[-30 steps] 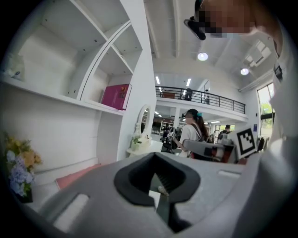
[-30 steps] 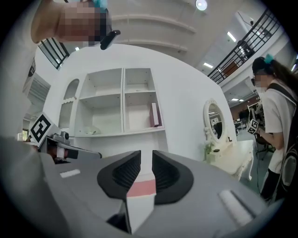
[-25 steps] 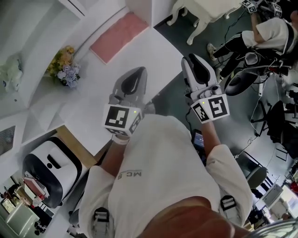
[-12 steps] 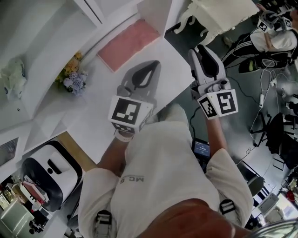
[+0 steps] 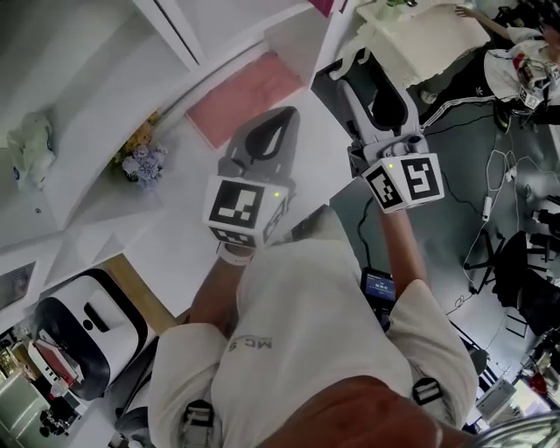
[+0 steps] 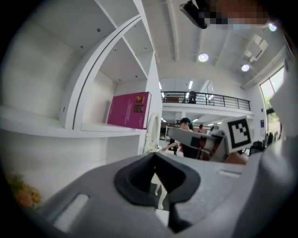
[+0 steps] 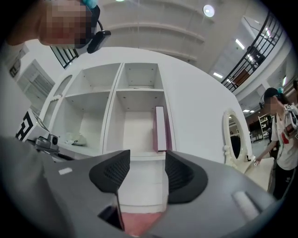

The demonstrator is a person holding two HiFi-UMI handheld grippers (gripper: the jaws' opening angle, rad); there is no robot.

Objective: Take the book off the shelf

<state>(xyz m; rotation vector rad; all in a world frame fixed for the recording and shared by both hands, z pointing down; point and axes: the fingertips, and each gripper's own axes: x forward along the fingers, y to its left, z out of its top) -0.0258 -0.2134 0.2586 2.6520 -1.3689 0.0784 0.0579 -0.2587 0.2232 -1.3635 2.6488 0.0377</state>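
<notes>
A magenta book [image 7: 159, 128] stands upright at the right side of a lower white shelf compartment [image 7: 135, 125], ahead of my right gripper [image 7: 146, 160]. The right jaws are opening, with nothing between the pads. In the left gripper view the book [image 6: 128, 110] shows its cover, up and to the left of my left gripper [image 6: 155, 160]. In the head view only a corner of the book [image 5: 324, 7] shows at the top edge. The left gripper [image 5: 282, 121] is shut and empty over the white counter [image 5: 184, 210]. The right gripper [image 5: 359, 70] is raised beside it.
A pink mat [image 5: 245, 92] lies on the counter under the shelf. A bunch of flowers [image 5: 140, 157] and a pale soft thing [image 5: 26, 144] sit to the left. A white table with an oval mirror [image 7: 234, 139] stands right. A person [image 7: 284, 135] stands by it.
The right gripper's jaws have spread apart. Both grippers have moved forward toward the shelf, and the book's corner has come into the head view.
</notes>
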